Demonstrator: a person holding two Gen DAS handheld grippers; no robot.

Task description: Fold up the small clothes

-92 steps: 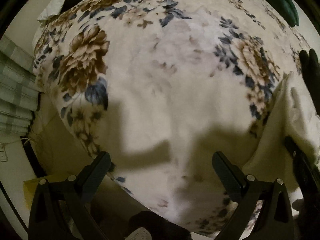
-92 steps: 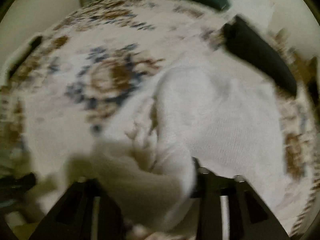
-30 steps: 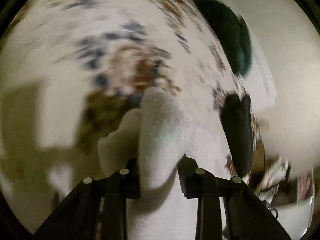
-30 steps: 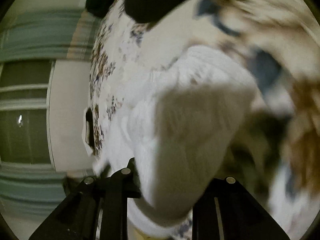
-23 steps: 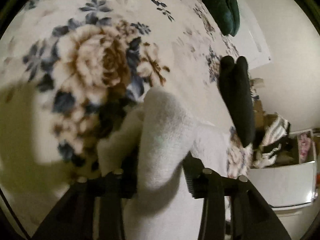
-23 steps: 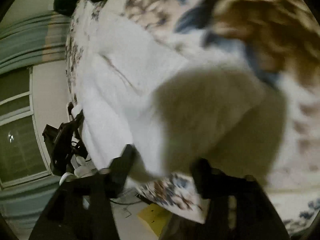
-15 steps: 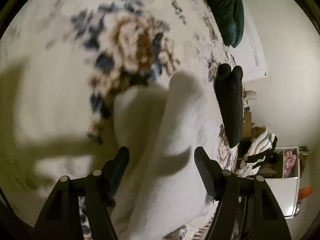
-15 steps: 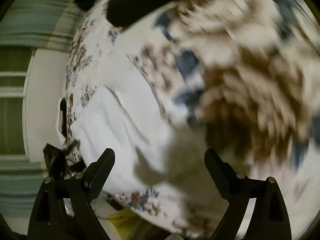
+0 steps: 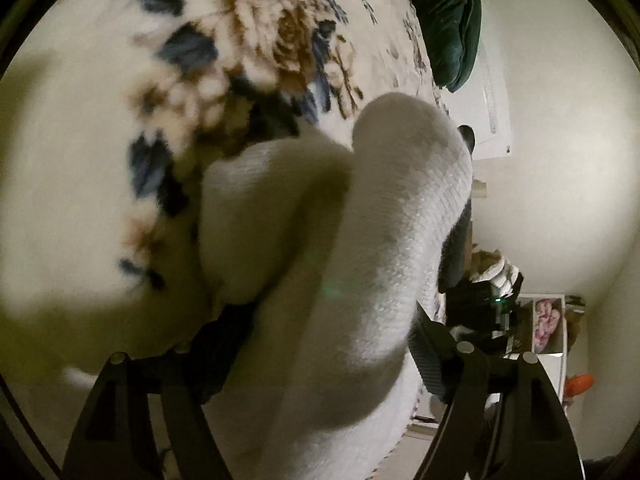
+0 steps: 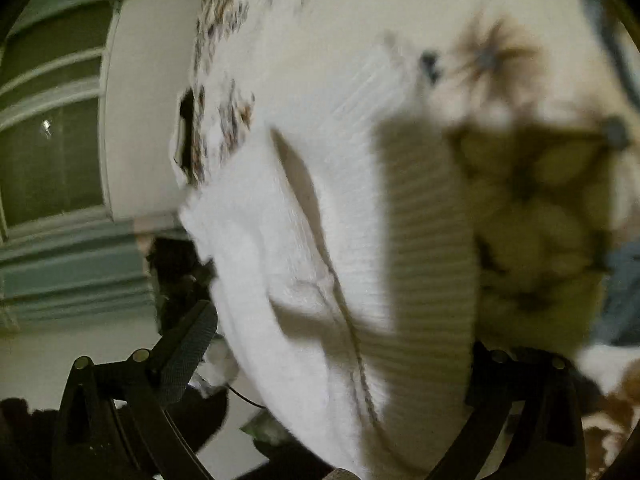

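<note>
- Left wrist view, bottom of the frame: the left gripper (image 9: 320,354) stands with its jaws spread, having just been opening. The white knitted garment (image 9: 360,240) bulges up between them; the right finger (image 9: 430,354) sits just beside the knit, and whether the pads touch it I cannot tell.
- Mid-frame: the garment rises in a rounded fold and lies on the floral blanket (image 9: 248,40) — cream with brown and blue flowers.
- Upper right: a dark green cushion (image 9: 448,12) sits at the blanket's far end, by a pale wall.
- Right wrist view, bottom of the frame: the right gripper (image 10: 340,354) has been opening too and stands wide; its left finger (image 10: 186,354) is clear of the cloth.
- Centre: the ribbed white garment (image 10: 320,220) lies flat on the blanket (image 10: 540,180), the gripper's shadow across it.
- Far left: a window (image 10: 48,152) with pale frames.
</note>
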